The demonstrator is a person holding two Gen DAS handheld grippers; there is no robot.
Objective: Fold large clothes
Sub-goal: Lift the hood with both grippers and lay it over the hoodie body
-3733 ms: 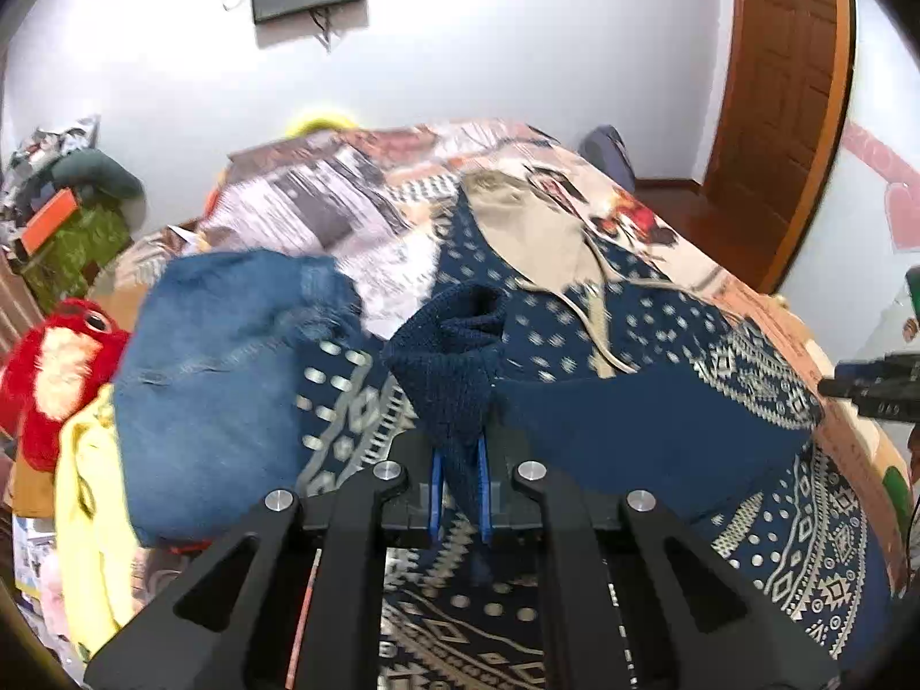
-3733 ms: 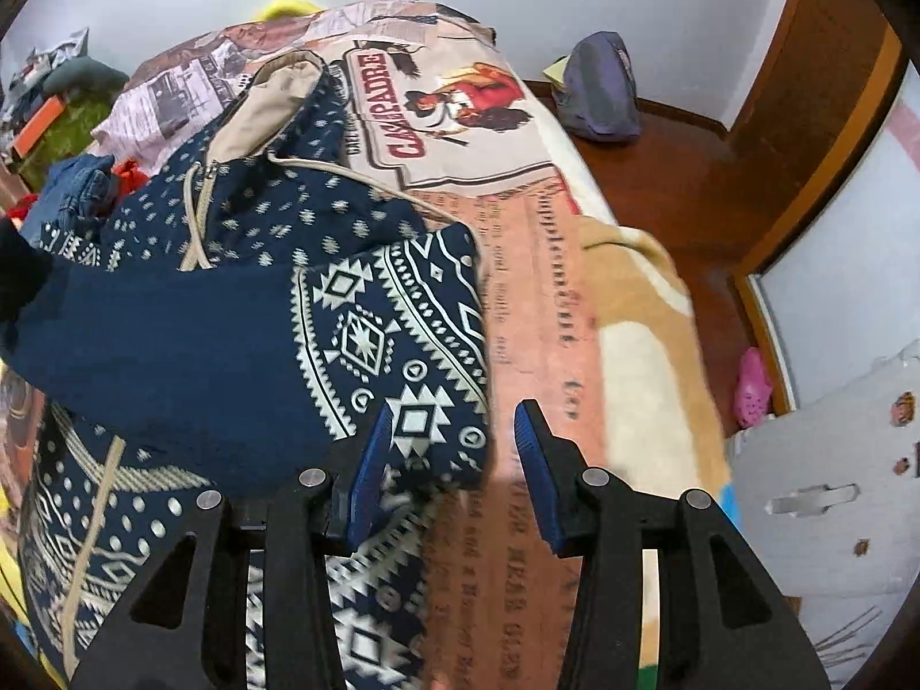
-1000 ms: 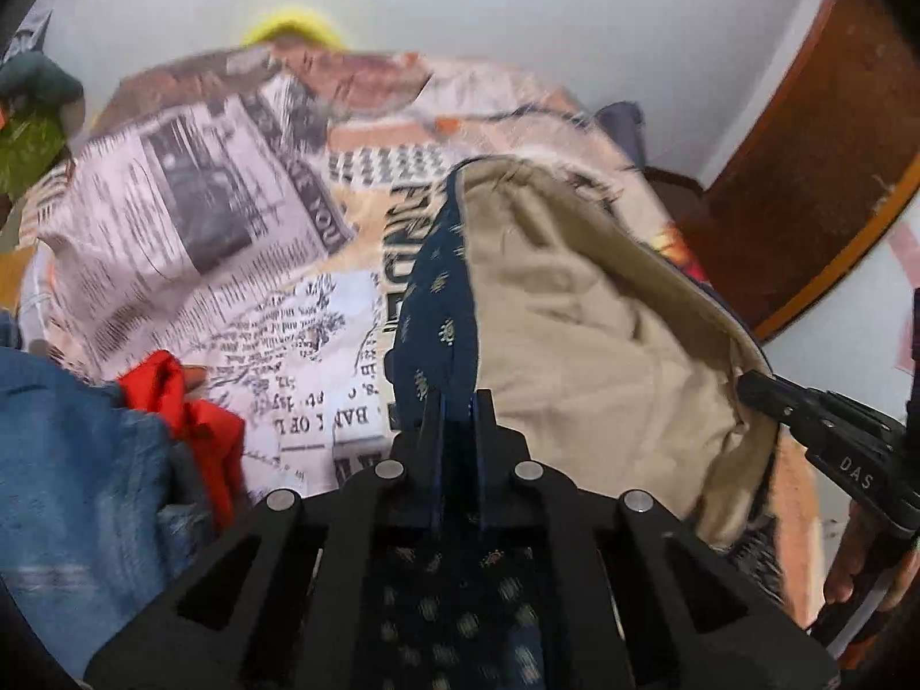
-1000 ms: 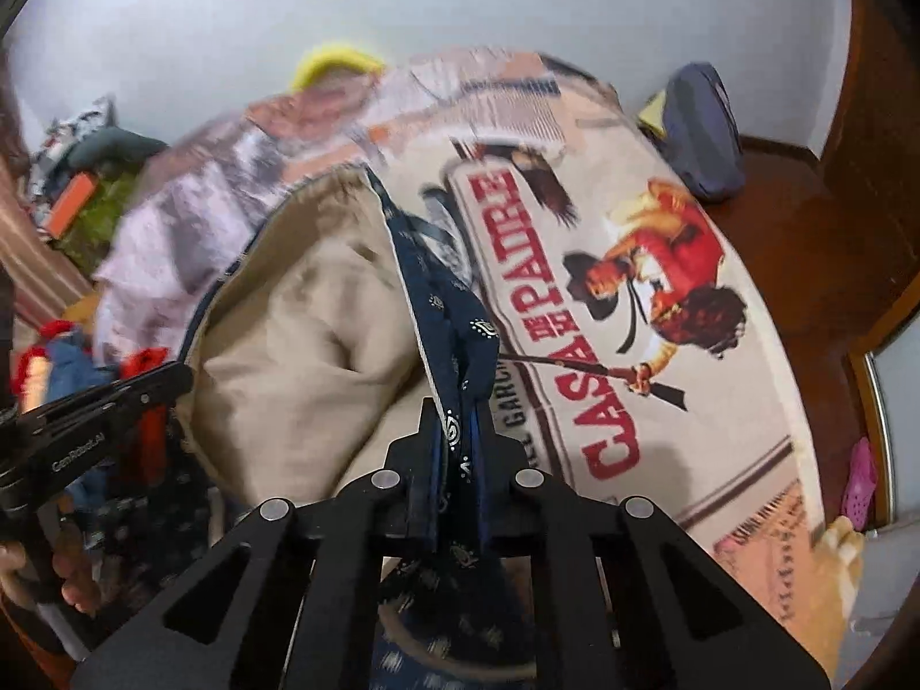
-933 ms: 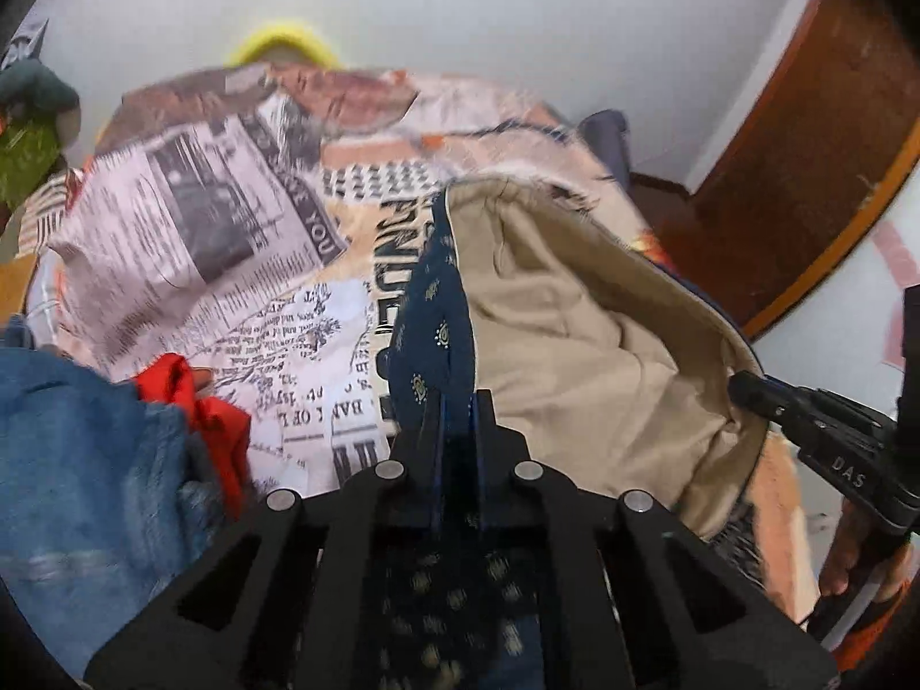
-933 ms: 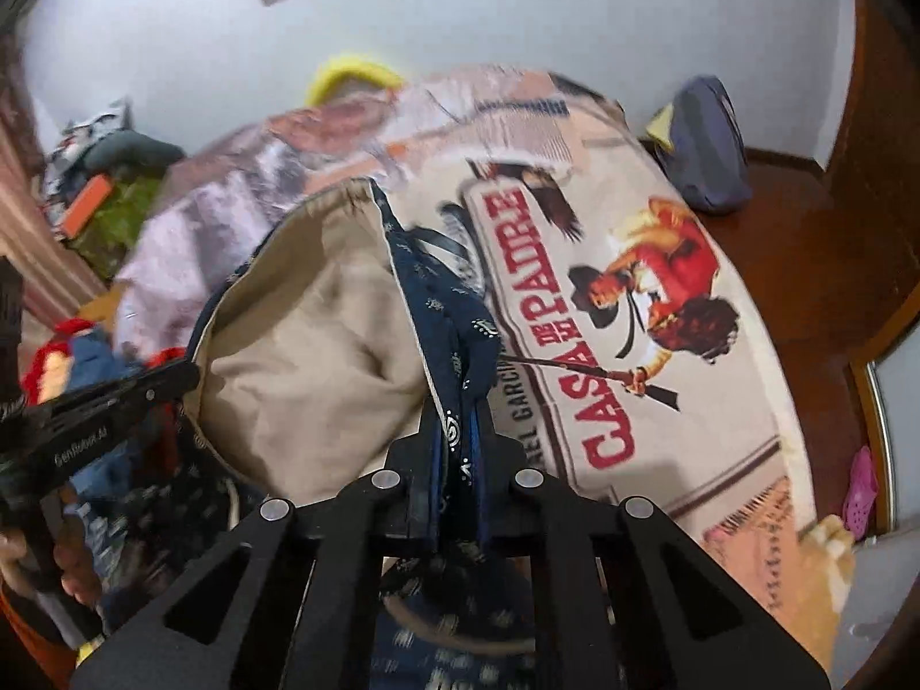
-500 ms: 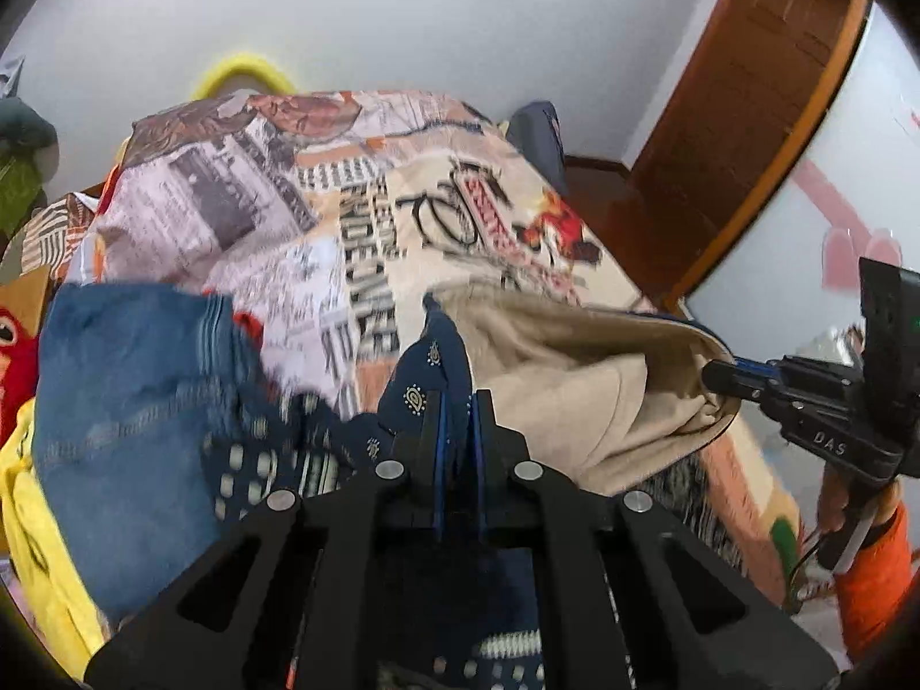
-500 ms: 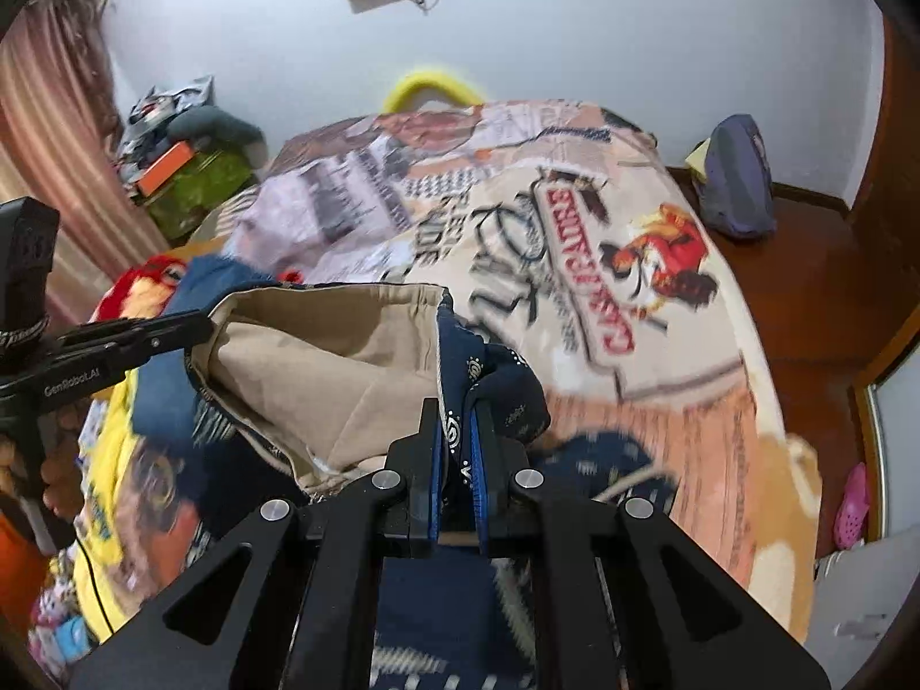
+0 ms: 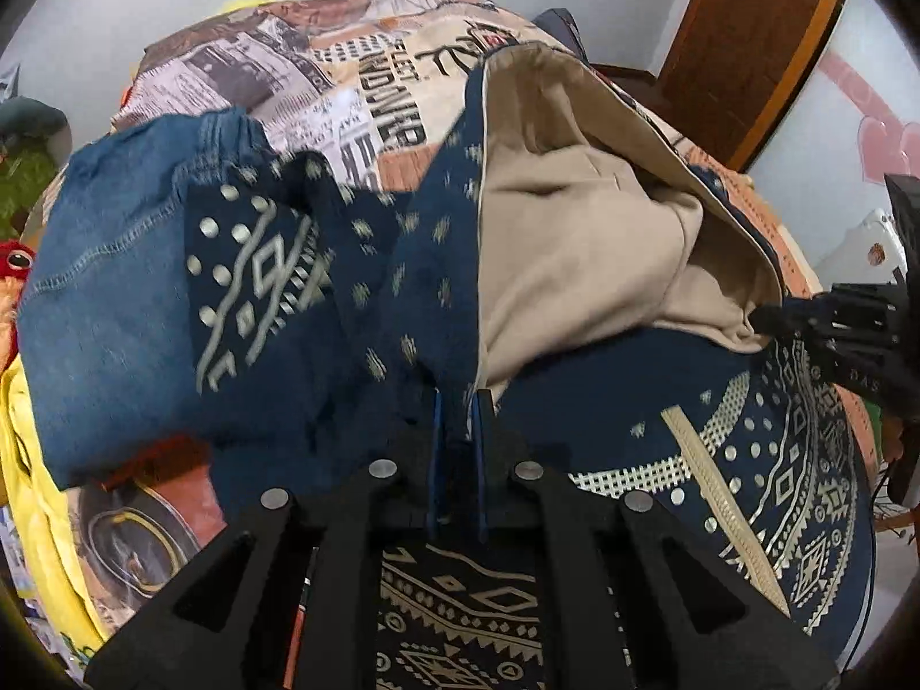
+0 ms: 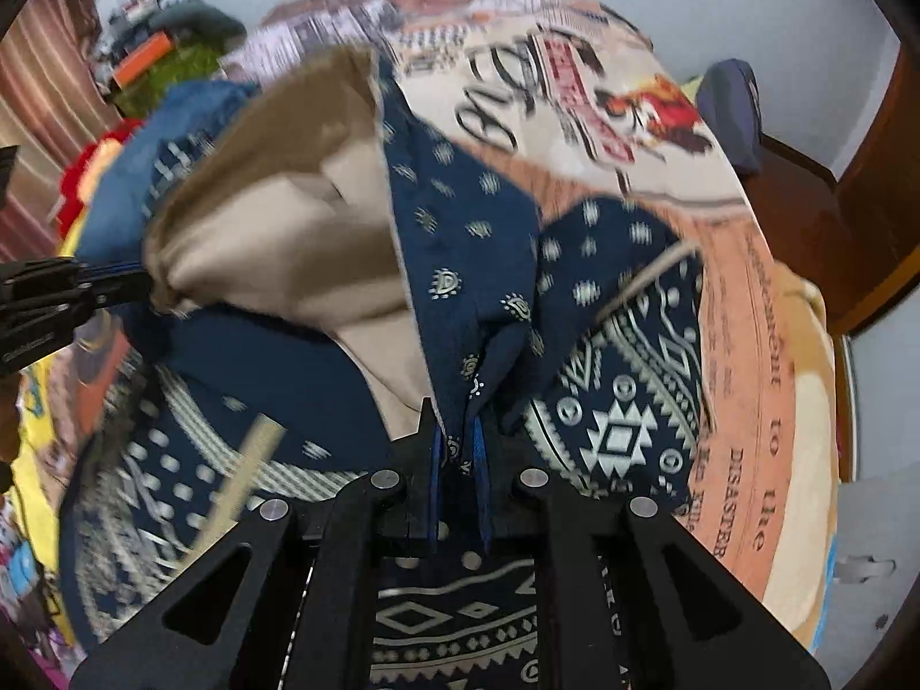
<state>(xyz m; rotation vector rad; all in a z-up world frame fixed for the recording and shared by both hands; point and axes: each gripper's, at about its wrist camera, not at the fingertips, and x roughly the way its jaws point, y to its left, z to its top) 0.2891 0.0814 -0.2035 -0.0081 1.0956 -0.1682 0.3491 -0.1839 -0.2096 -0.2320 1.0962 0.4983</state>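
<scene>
A navy hoodie [image 9: 747, 460] with pale tribal print lies on the bed, its beige-lined hood [image 9: 575, 241] folded down toward me over the body. My left gripper [image 9: 457, 408] pinches the hood's left edge; its jaws are opening, with the fabric still between the blue pads. In the right wrist view the hood [image 10: 276, 218] spreads to the left. My right gripper [image 10: 457, 437] holds the hood's right edge; its jaws are opening too, cloth still between them. Each gripper shows in the other's view: the right gripper [image 9: 765, 316] and the left gripper [image 10: 132, 284] at the hood's corners.
Blue jeans [image 9: 115, 264] lie left of the hoodie, with a yellow garment [image 9: 34, 489] and a red plush toy [image 9: 17, 259] beyond. The printed bedspread [image 9: 345, 75] stretches away. A dark bag [image 10: 730, 109] sits on the floor by a wooden door [image 9: 759, 29].
Both grippers have drawn the hood back toward me and down, from stretched out over the far bedspread to lying over the hoodie's body. The jeans came back into view.
</scene>
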